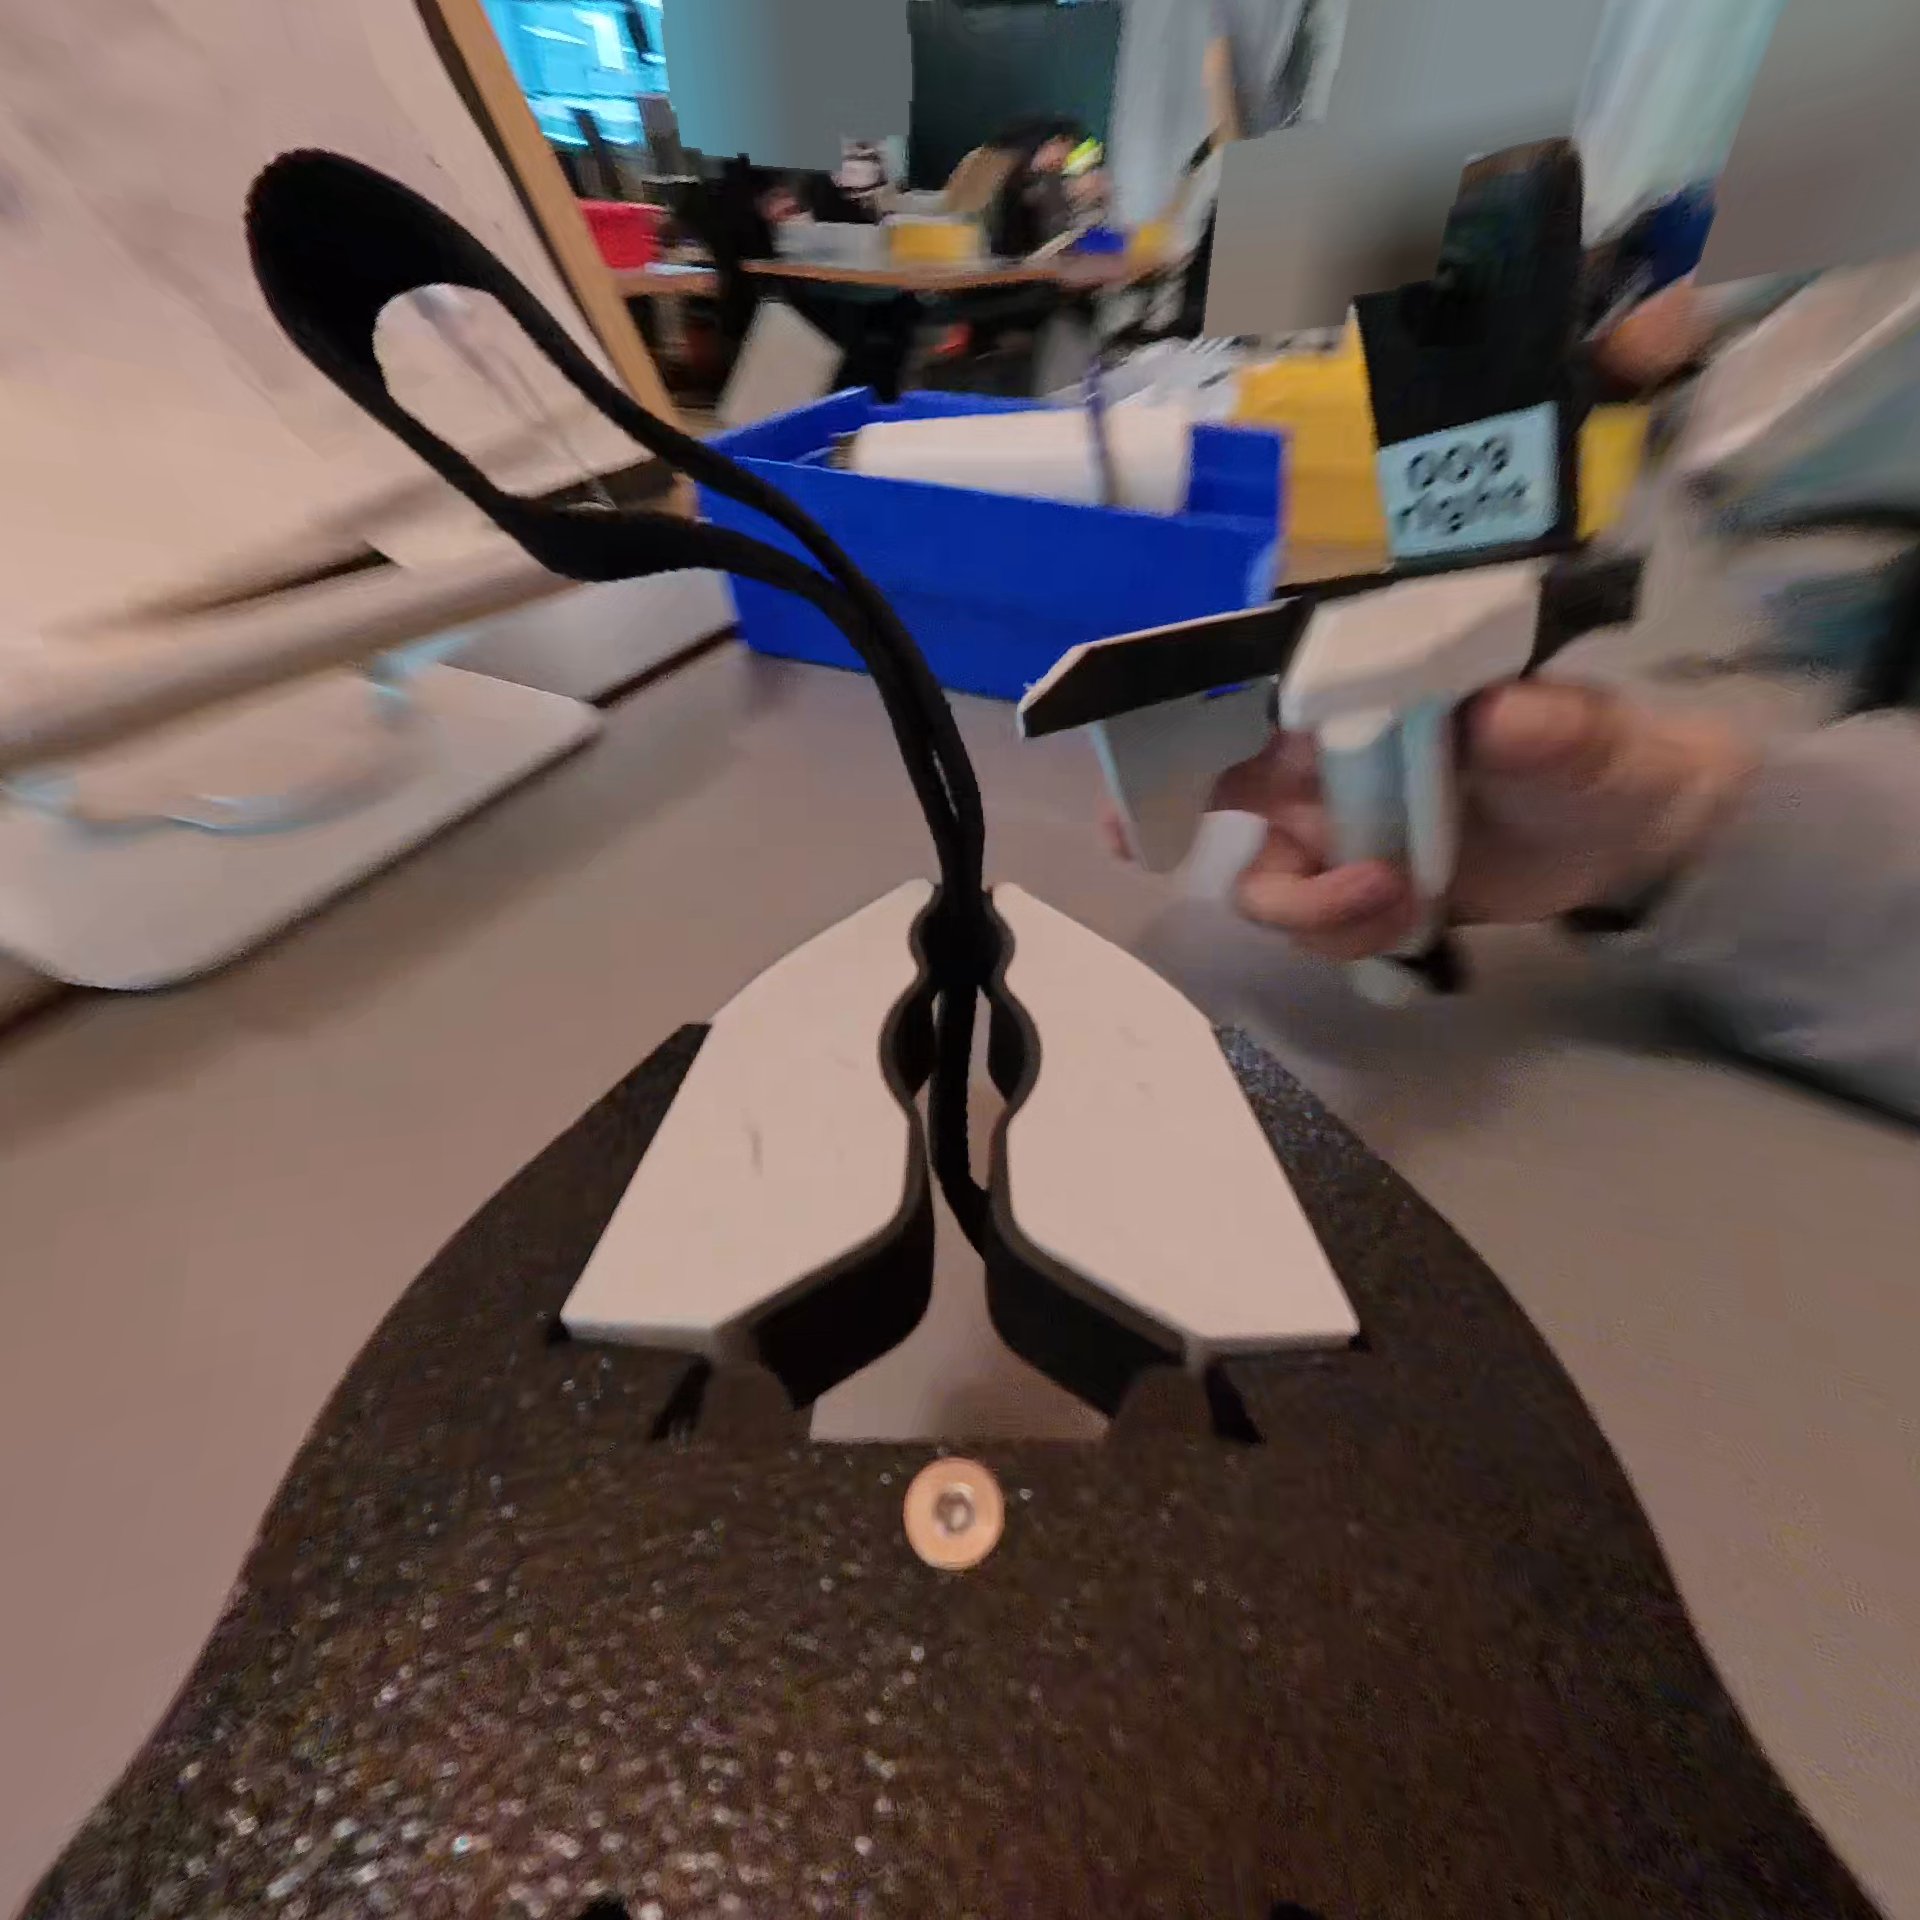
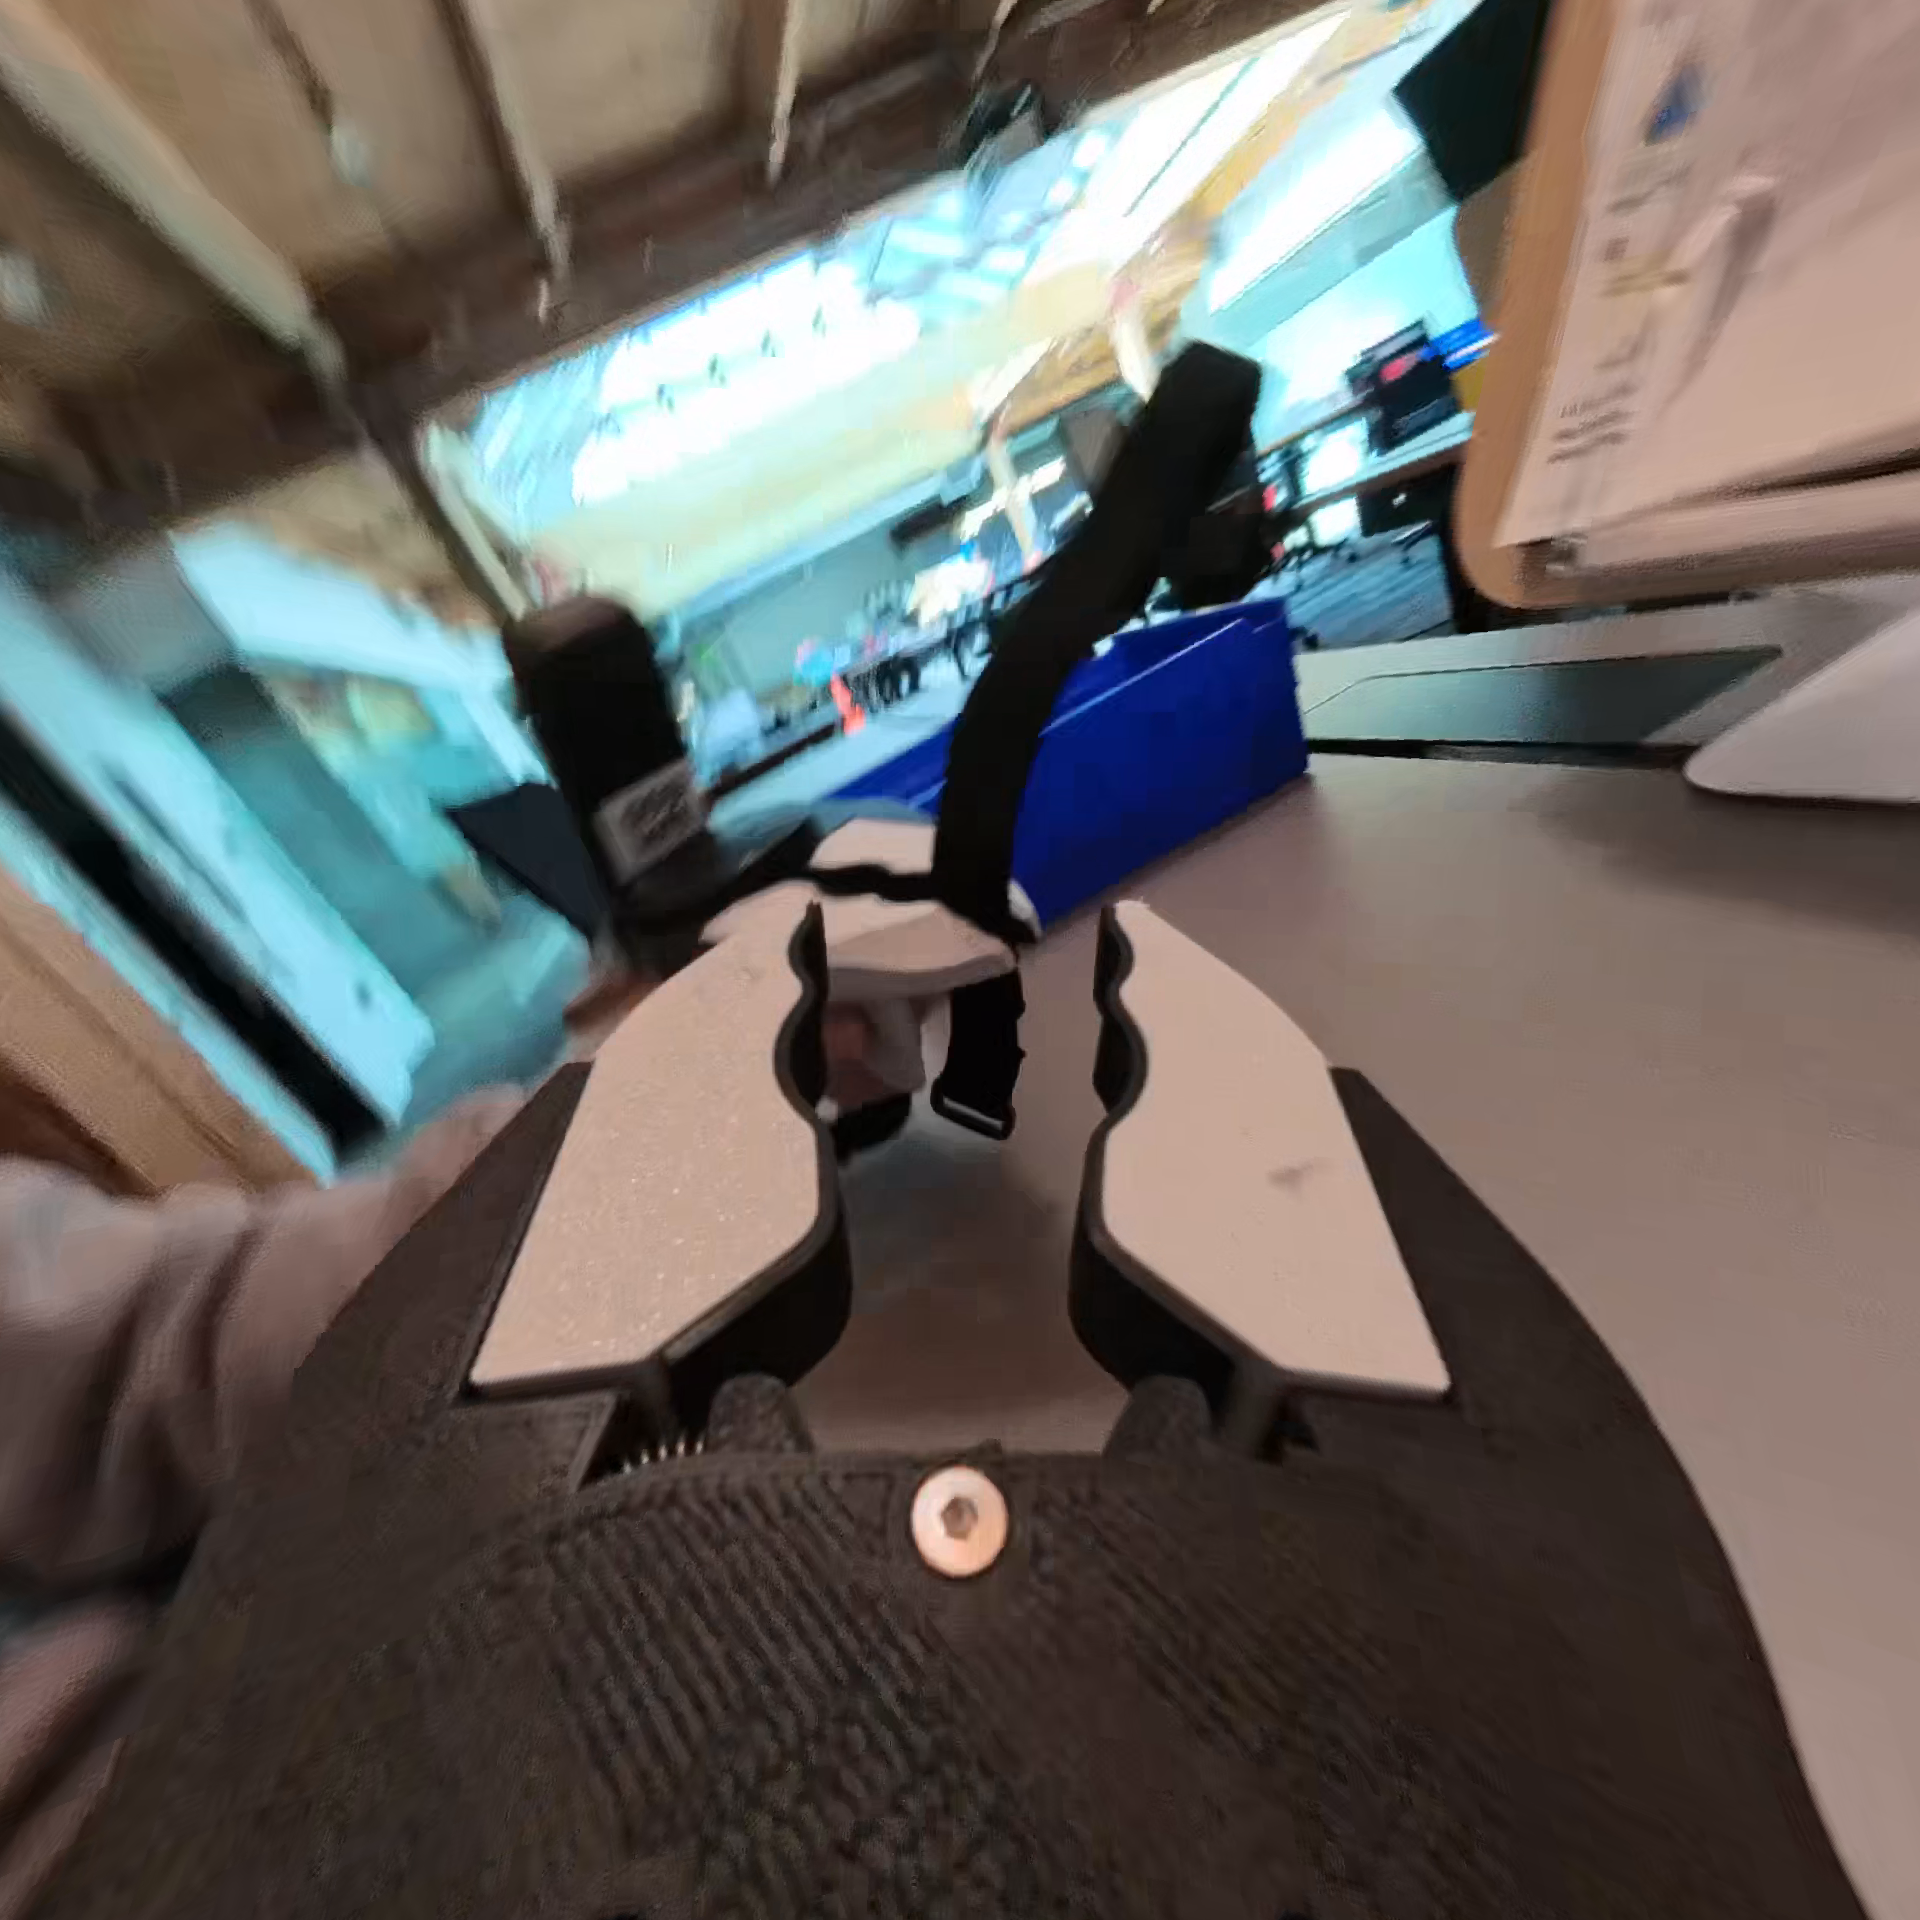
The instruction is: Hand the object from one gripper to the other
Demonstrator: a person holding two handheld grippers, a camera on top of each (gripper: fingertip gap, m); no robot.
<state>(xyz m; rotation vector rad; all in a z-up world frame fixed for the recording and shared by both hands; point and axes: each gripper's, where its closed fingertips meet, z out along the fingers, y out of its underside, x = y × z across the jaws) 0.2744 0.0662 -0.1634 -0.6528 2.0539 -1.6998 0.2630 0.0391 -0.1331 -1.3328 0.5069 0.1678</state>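
Note:
A black strap is clamped between the white fingers of my left gripper. It rises from the tips and curls into a loop at the upper left. My right gripper, held by a hand, is at the right, apart from the strap and pointing left toward it. In the right wrist view my right gripper is open and empty, with a wide gap between the jaws. Just beyond its tips is the left gripper, shut on the strap. The strap's buckle end hangs below.
A blue bin with white and yellow items stands behind the grippers on the grey table. A white stand base and a paper-covered board are at the left. Desks and people fill the blurred background.

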